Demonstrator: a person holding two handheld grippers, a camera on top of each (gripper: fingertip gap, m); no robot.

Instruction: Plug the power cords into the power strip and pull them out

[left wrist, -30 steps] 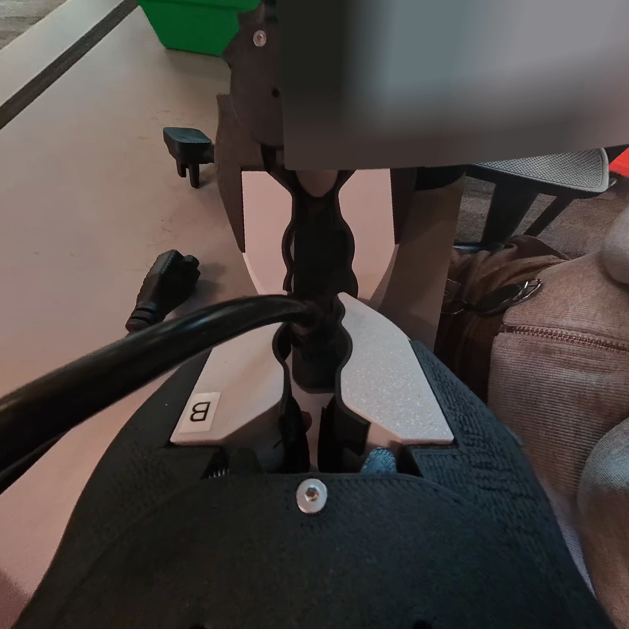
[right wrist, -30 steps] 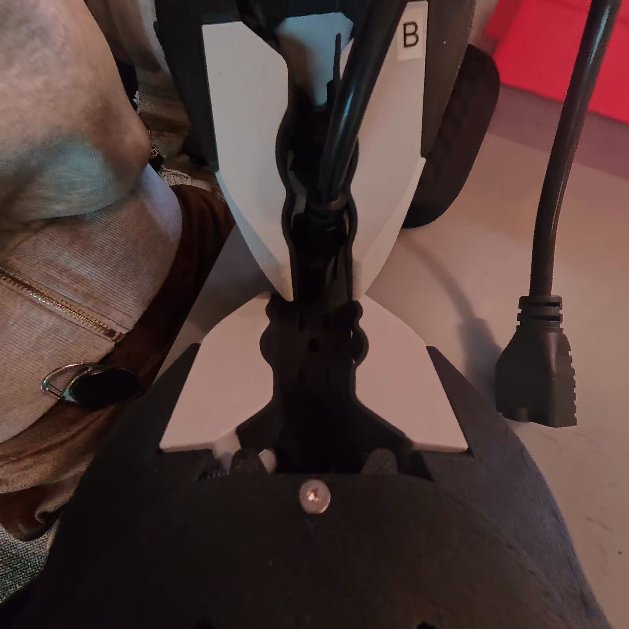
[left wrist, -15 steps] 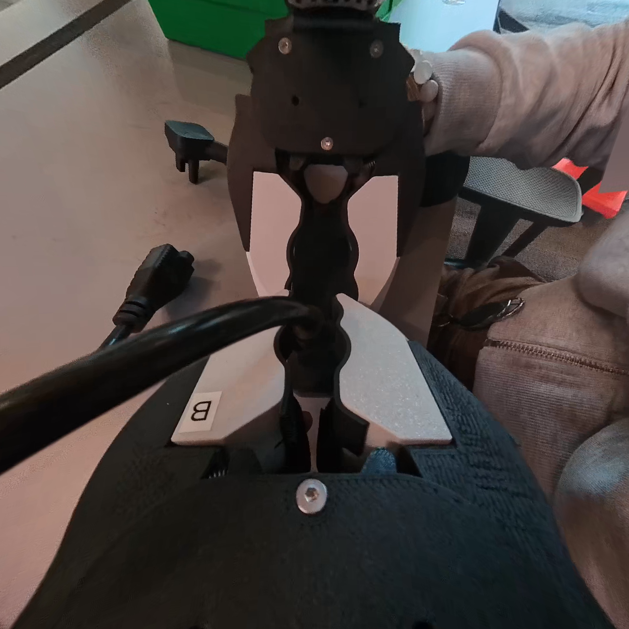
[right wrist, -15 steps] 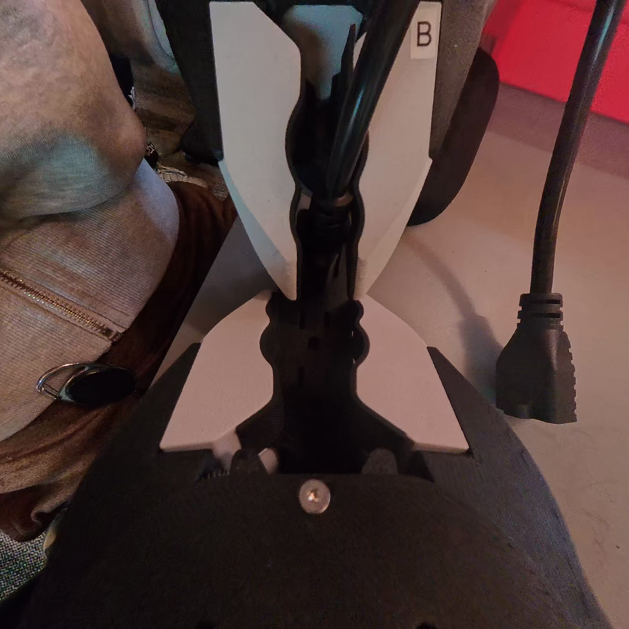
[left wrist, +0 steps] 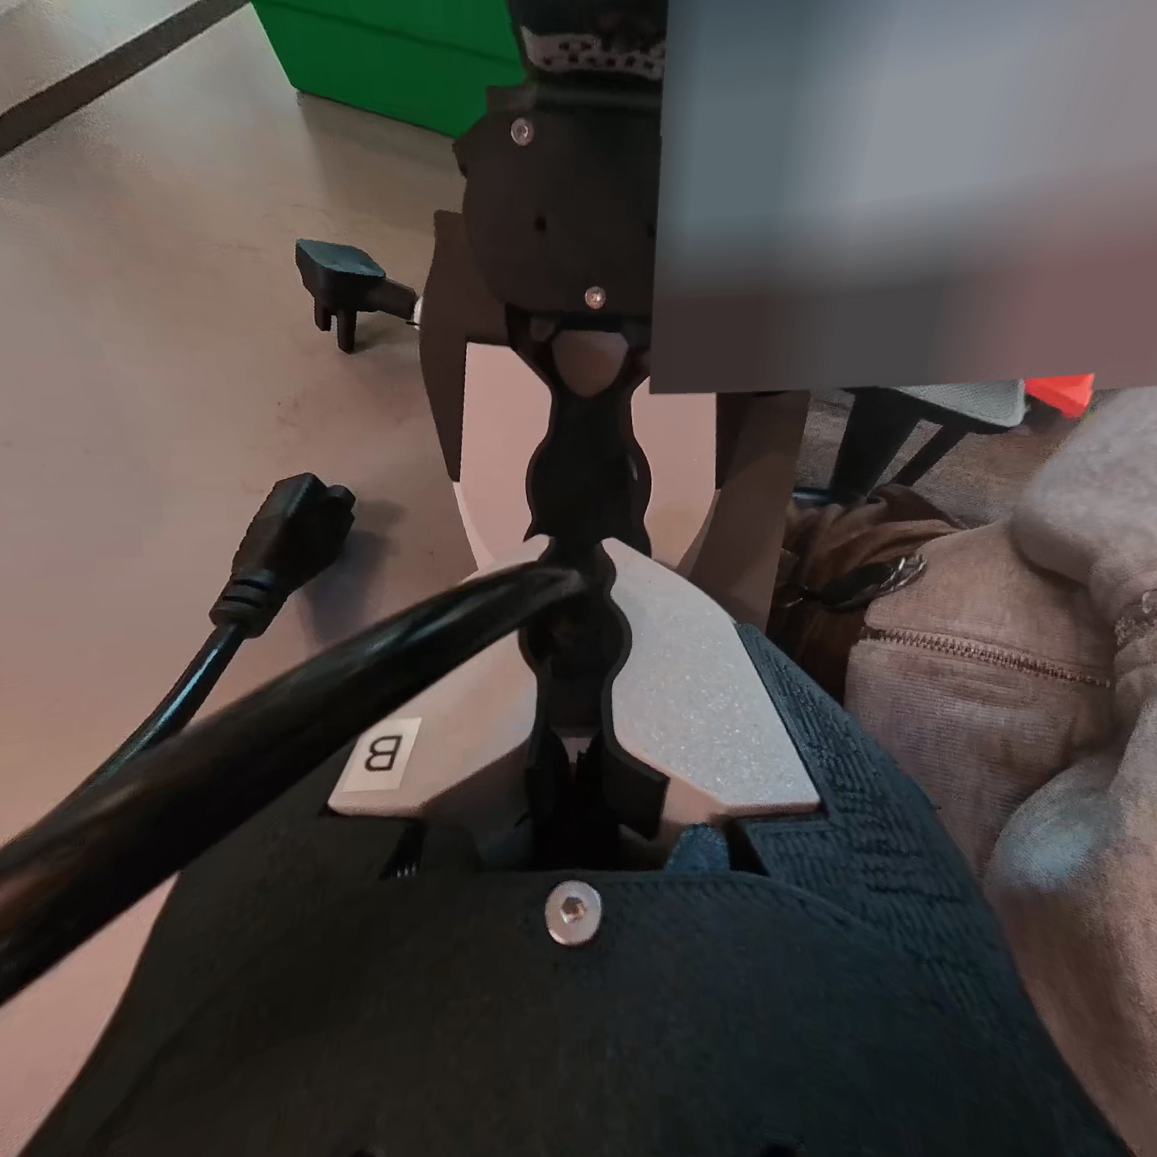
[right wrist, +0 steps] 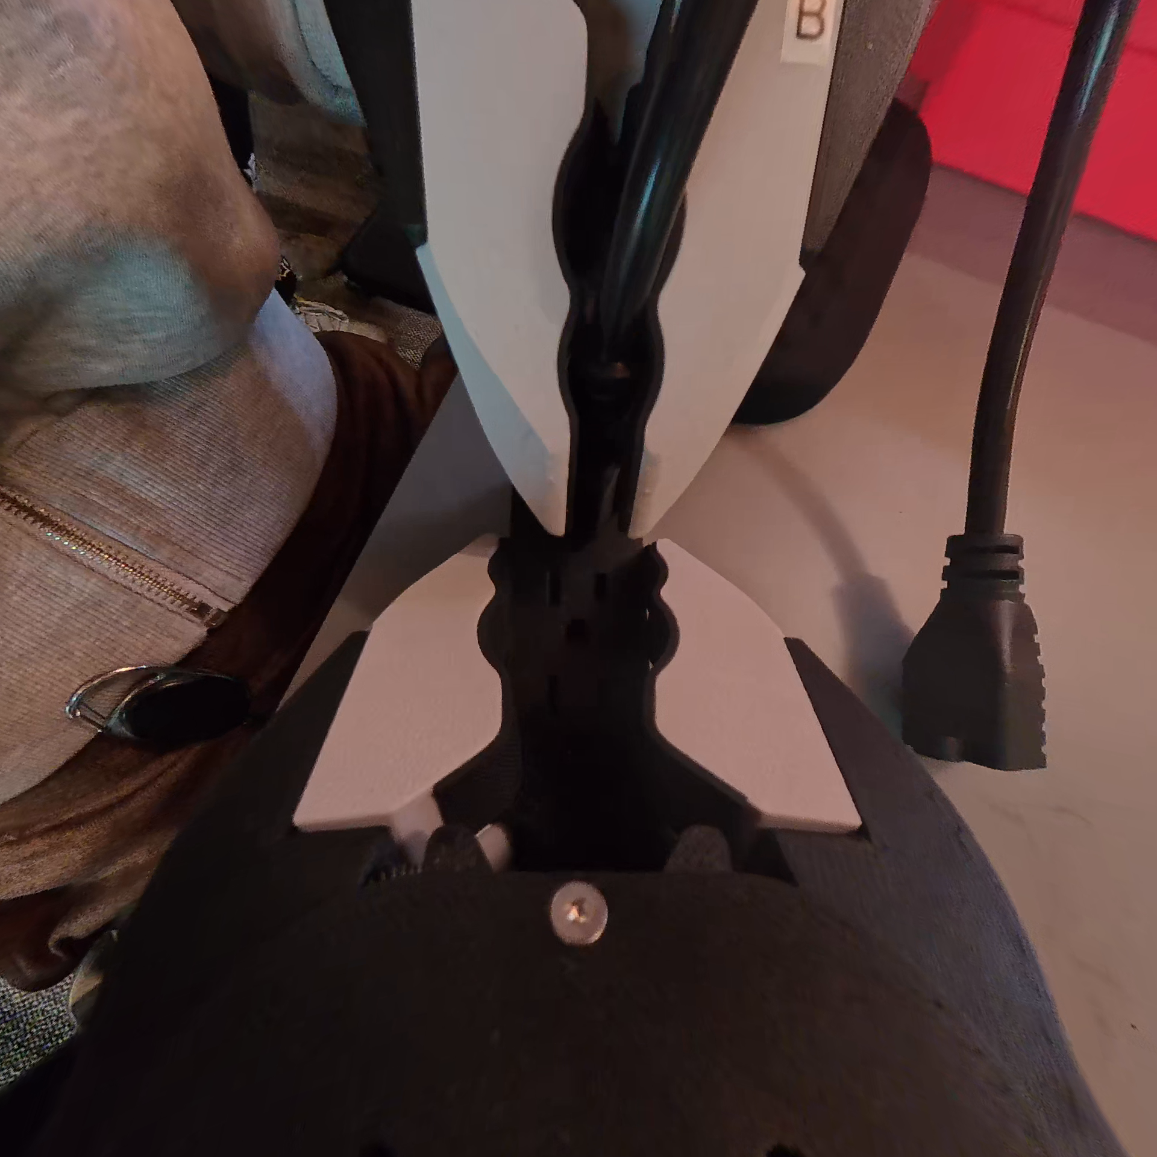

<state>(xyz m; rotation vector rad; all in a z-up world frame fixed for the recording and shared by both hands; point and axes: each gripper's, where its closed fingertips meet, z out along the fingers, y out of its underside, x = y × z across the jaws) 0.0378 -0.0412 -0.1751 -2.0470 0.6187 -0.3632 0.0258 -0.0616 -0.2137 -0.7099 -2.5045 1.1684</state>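
Note:
My left gripper (left wrist: 579, 554) is shut on a black plug whose thick black cord (left wrist: 313, 689) curves off to the lower left. My right gripper (right wrist: 579, 551) is shut on a black socket end (right wrist: 576, 632) with small slots on top. The two grippers meet tip to tip just above the table (left wrist: 125, 313), with plug and socket end in line between them. Their joint is hidden by the fingers. The right gripper (left wrist: 588, 482) faces me in the left wrist view. The left gripper's white fingers (right wrist: 501, 250) and the cord (right wrist: 651, 188) fill the top of the right wrist view.
A loose black cord connector (left wrist: 288, 532) and a black plug with prongs (left wrist: 338, 282) lie on the table to the left. A green bin (left wrist: 388, 56) stands behind. Another black connector (right wrist: 977, 676) lies at the right, a red object (right wrist: 1033, 94) beyond. A person's sleeved arms (left wrist: 970, 689) are close by. Tip to tip, the grippers are about 4 cm apart.
The grippers stay tip to tip and both stay shut. The left gripper looks slightly larger and nearer in the right wrist view.

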